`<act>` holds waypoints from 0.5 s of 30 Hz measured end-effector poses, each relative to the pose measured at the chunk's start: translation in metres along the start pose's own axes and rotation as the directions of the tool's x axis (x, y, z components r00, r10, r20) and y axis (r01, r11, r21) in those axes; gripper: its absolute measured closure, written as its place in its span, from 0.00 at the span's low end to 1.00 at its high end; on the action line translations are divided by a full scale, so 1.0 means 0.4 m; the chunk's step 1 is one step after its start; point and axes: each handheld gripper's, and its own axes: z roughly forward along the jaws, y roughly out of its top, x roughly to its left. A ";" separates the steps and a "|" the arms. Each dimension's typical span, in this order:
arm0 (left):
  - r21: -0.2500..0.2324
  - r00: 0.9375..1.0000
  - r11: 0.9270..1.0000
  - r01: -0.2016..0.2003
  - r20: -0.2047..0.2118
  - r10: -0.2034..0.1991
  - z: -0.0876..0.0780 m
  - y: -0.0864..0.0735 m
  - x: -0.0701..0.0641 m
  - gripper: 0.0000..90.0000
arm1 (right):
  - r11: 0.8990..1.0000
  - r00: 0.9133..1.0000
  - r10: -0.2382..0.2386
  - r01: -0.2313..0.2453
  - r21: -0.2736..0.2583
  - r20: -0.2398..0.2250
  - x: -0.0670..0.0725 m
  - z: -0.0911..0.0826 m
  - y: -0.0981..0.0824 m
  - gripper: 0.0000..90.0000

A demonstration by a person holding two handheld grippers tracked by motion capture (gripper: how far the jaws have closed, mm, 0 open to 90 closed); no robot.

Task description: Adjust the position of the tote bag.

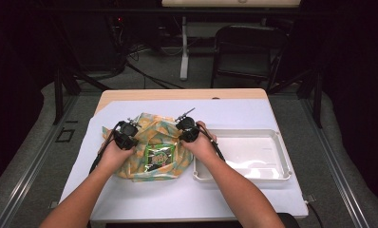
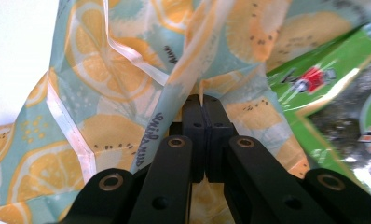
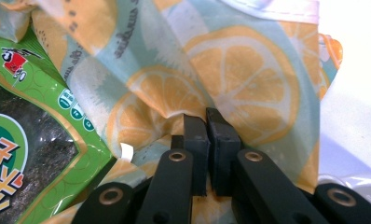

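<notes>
Seen from above: one desk under a white cover, filling the lower middle of the frame. On it, one bag printed with lemon slices, one green snack packet, one white tray. Two forearms entering from the bottom edge, two hands, two claws.

Left claw at the bag's left side, held by the left hand. Right claw at the bag's right side, held by the right hand. Bag crumpled between the two, left of centre in the frame. Green packet lying in the bag's open middle, between the hands. Tray just right of the bag, beside the right hand, nothing visible inside it.

Beyond the desk, upper part of the frame: one dark folding chair, a white stand leg, cables on a grey floor, black curtains at both sides.

Left gripper view: left claw with jaws pressed together, pinching a fold of the bag; packet at the right edge, glossy green with a dark window.

Right gripper view: right claw with jaws closed, clamping the bag's fabric; packet at the left, green with yellow lettering.

Bag pale teal with orange-yellow citrus slices and small script, thin and creased.
</notes>
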 end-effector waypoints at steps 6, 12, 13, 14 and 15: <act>0.012 0.999 0.999 0.036 -0.011 -0.036 0.017 -0.012 0.023 1.00 | 1.000 1.000 -0.004 0.004 0.004 0.000 -0.001 0.000 0.000 0.98; 0.022 0.998 0.998 0.063 -0.016 -0.063 0.023 -0.018 0.038 1.00 | 1.000 1.000 0.015 -0.015 -0.018 -0.002 0.000 0.003 -0.003 0.98; 0.018 0.998 0.998 0.065 -0.015 -0.064 0.023 -0.018 0.039 1.00 | 1.000 1.000 0.016 -0.016 -0.013 -0.003 -0.001 0.002 -0.003 0.98; 0.016 0.998 0.998 0.066 -0.019 -0.066 0.024 -0.019 0.040 1.00 | 1.000 1.000 0.018 -0.019 -0.013 -0.005 -0.002 0.002 -0.003 0.98; 0.018 0.998 0.998 0.067 -0.024 -0.066 0.025 -0.020 0.042 1.00 | 1.000 1.000 0.019 -0.019 -0.013 -0.006 -0.002 0.002 -0.003 0.98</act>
